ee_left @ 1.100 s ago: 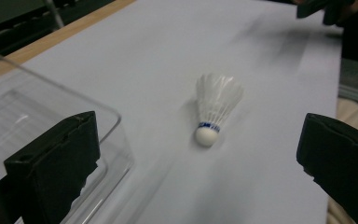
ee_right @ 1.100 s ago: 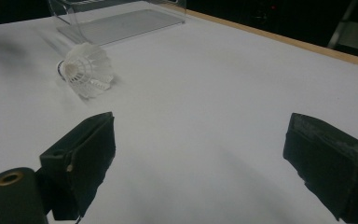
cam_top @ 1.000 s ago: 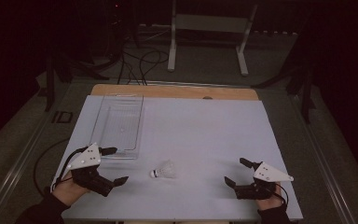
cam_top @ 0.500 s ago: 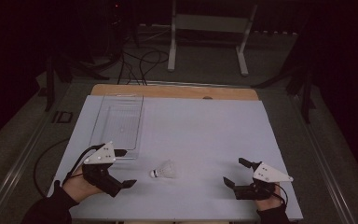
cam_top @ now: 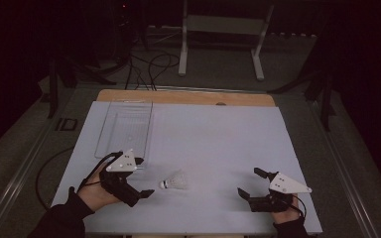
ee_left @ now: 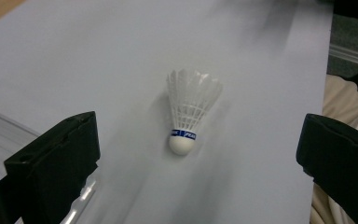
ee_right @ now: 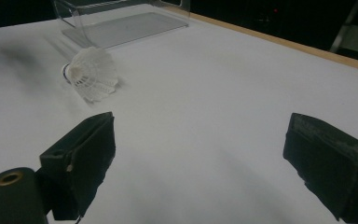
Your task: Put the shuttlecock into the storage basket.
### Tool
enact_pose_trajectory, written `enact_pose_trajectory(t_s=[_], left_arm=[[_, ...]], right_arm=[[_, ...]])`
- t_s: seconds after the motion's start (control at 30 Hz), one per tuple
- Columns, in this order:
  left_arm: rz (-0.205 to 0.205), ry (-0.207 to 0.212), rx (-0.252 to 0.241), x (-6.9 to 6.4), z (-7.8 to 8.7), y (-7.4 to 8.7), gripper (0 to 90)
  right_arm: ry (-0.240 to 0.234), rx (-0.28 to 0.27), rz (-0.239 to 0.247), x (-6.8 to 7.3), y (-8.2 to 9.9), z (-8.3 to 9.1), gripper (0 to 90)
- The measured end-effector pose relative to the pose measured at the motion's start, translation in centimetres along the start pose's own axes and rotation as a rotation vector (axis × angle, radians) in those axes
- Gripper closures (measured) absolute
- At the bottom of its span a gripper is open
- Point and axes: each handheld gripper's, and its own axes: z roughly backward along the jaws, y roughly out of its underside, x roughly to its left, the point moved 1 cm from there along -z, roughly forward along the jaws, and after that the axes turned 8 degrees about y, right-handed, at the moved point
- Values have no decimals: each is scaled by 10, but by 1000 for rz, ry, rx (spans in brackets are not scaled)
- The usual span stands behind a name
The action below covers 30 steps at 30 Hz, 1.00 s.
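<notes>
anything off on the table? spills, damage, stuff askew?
Nothing stands out. The shuttlecock lies on its side on the white sheet, feathers looking intact, no spill. The clear tray sits flat at the left. Both the left gripper and right gripper are open.

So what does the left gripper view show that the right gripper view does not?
Left gripper view alone: the blue band above the shuttlecock's round cork, and pale cloth past the table edge. Right gripper view alone: the clear plastic tray behind the shuttlecock, and the wooden edge of the table. Both: the white shuttlecock lying on its side on the white sheet, between open black jaws.
</notes>
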Motion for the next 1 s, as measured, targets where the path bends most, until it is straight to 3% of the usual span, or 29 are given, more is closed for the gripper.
enact_pose_trajectory(t_s=[0.33,0.5,1.0], left_arm=[[-14,21,49,0,-13,-4,1],[-51,10,60,1,-20,-7,1],[-56,44,120,6,-45,-5,2]], right_arm=[[-1,3,3,0,0,0,89],[-4,4,0,0,1,0,89],[-6,6,4,0,1,-1,89]])
